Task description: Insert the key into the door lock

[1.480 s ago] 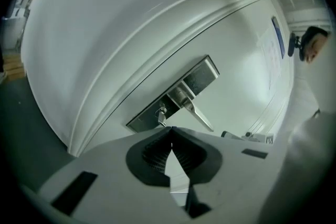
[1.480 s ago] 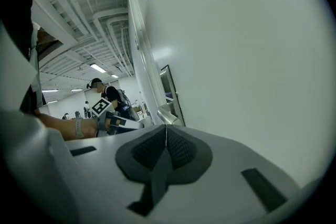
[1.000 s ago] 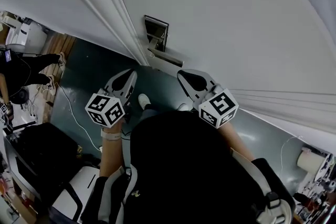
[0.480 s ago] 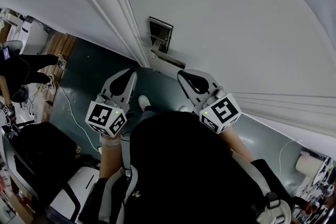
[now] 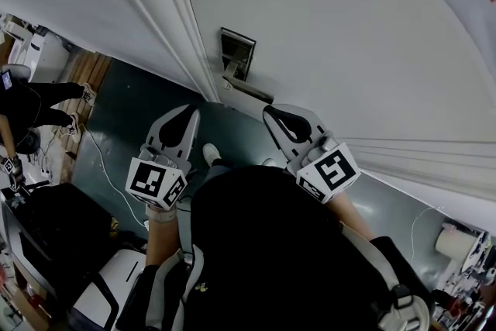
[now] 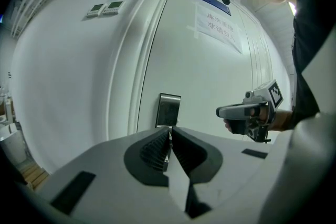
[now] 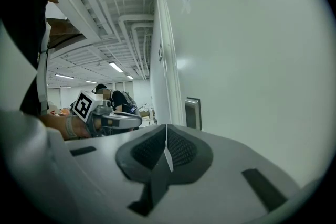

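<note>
A steel lock plate [image 5: 236, 53] with a lever handle [image 5: 249, 89] below it sits on the white door [image 5: 333, 27]. In the left gripper view the plate [image 6: 168, 110] stands straight ahead of my left gripper [image 6: 170, 131]. That gripper's jaws are closed, and a thin sliver of metal, seemingly the key [image 6: 167, 157], is pinched between the pads. In the head view my left gripper [image 5: 186, 114] and right gripper [image 5: 277, 115] hover side by side a short way from the handle. My right gripper [image 7: 166, 128] is shut with nothing in it, and the plate [image 7: 193, 113] lies just right of its tip.
The door frame [image 5: 178, 19] runs along the lock's left side. A paper notice [image 6: 218, 23] is stuck high on the door. A person in black [image 5: 31, 105] stands far left, a cable [image 5: 108, 167] trails over the dark floor, and a white chair [image 5: 116, 283] is below.
Both grippers have stayed almost in place before the lock. The left one's marker cube has dropped slightly lower in the head view.
</note>
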